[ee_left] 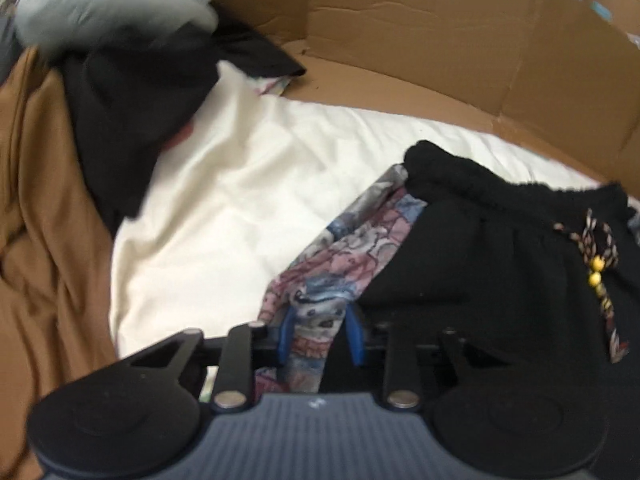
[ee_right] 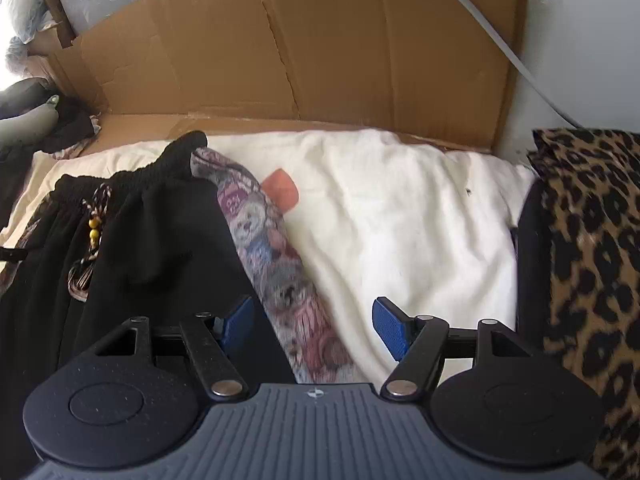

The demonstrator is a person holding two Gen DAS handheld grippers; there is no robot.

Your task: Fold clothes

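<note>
The black skirt (ee_left: pixel 500 264) with patterned side panels lies near me on the cream sheet (ee_left: pixel 224 216); my left gripper (ee_left: pixel 320 332) is clenched on its patterned panel (ee_left: pixel 340 256); my right gripper (ee_right: pixel 314 326) is spread wide, straddling the other panel's edge without pinching it; leopard fabric (ee_right: pixel 592 248) sits far right.

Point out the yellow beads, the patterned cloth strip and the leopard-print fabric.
yellow beads (ee_right: pixel 93 229), right wrist view, on the lower bead.
patterned cloth strip (ee_left: pixel 344 248), left wrist view, on its middle stretch.
leopard-print fabric (ee_right: pixel 592 248), right wrist view, on its flat top.
</note>
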